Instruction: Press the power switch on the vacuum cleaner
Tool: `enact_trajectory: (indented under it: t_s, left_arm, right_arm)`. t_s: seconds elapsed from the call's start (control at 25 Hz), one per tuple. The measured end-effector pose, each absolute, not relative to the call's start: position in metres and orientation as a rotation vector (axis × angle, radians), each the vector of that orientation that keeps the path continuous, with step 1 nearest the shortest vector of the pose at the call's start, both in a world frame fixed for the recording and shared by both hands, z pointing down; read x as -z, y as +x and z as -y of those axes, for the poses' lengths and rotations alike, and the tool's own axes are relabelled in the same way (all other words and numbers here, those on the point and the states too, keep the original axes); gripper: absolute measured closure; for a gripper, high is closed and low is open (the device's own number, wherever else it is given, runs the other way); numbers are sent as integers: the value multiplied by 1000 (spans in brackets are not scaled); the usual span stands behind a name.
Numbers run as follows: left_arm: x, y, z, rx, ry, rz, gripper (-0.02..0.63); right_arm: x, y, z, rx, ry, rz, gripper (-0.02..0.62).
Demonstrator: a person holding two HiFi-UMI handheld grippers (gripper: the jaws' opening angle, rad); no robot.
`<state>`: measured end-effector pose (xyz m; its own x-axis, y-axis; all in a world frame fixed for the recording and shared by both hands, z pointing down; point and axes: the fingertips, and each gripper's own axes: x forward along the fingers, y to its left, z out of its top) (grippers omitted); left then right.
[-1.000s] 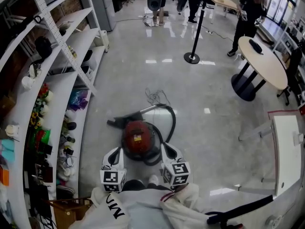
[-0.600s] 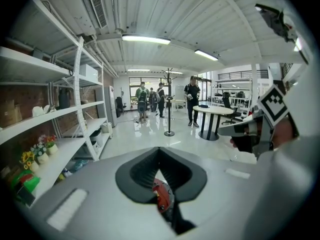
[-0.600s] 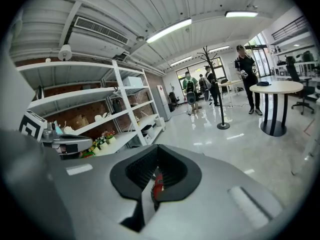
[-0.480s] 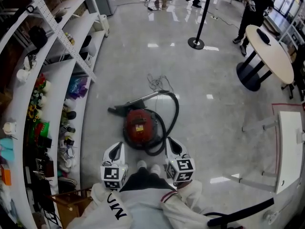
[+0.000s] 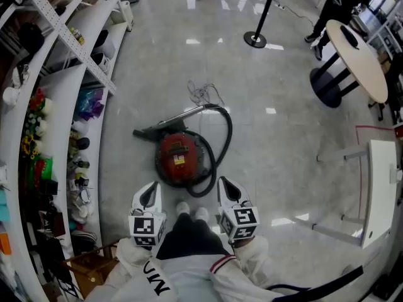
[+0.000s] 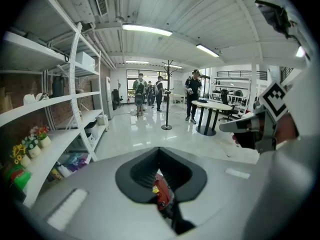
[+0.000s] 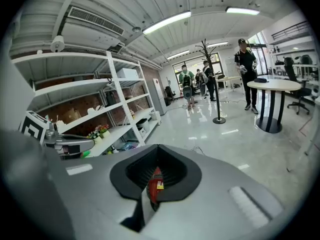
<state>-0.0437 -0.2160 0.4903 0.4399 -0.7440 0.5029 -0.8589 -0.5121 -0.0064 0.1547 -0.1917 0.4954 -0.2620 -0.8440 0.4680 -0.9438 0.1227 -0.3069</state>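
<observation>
Drawn back a little from the vacuum cleaner (image 5: 178, 158), the left gripper (image 5: 150, 192) and right gripper (image 5: 227, 186) flank its near side in the head view without touching it. Its red body lies on the floor (image 5: 277, 168) ahead of the person's shoes (image 5: 191, 210), with the black hose (image 5: 227, 137) looped round it. In the left gripper view the jaws are together and empty, and the vacuum cleaner shows through the slit. The right gripper view shows the same.

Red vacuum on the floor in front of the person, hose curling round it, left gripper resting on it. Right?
Not quite. The left gripper is not on the red vacuum: it is held close to the person's body, apart from the vacuum, as the head view shows. The rest stands: the vacuum is on the floor in front of the person, hose curling round it.
</observation>
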Motion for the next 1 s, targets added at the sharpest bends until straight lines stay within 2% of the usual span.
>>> enact_trajectory:
  t_s: [1.0]
  left_arm:
    - [-594, -61, 248, -662, 2340, 1390, 606]
  right_arm:
    - [-592, 115, 220, -881, 1664, 2144, 594]
